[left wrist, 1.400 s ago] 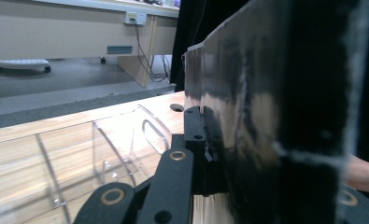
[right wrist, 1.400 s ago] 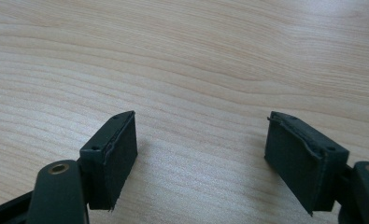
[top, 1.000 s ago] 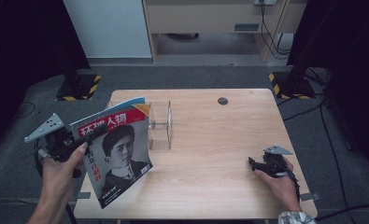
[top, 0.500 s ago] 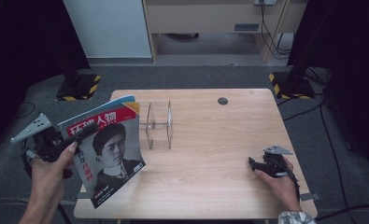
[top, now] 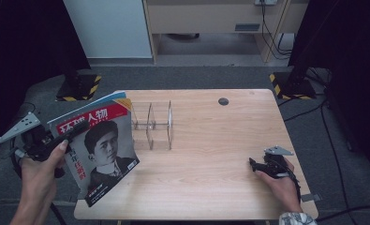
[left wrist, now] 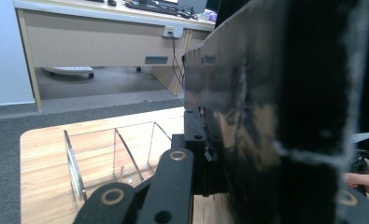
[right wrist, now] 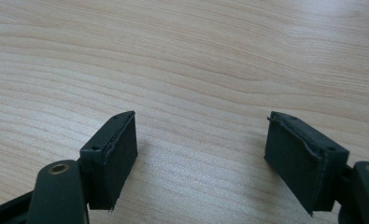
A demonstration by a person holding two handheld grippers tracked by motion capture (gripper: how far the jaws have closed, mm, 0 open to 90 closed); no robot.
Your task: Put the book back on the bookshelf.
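A magazine (top: 98,150) with a red title band and a portrait on its cover hangs tilted over the table's left front corner. My left gripper (top: 72,133) is shut on the magazine's left edge. In the left gripper view the magazine's dark glossy side (left wrist: 266,116) covers the right half, and one black jaw lies against it. A clear acrylic rack (top: 152,125) with upright dividers stands on the wooden table (top: 210,187) just right of the magazine; the rack (left wrist: 112,154) also appears beyond the jaw. My right gripper (top: 255,165) rests low at the table's right front, and its jaws (right wrist: 201,154) stand open over bare wood.
A small black round cap (top: 223,101) sits in the tabletop at the back. Beyond the table are a wooden desk (top: 210,18), a white panel (top: 107,28) and two yellow-black striped stand feet (top: 79,86) on grey carpet. Cables trail on the floor at the right.
My left hand has carried the magazine leftward, away from the rack, and now it hangs further past the table's left edge. The right hand has kept still.
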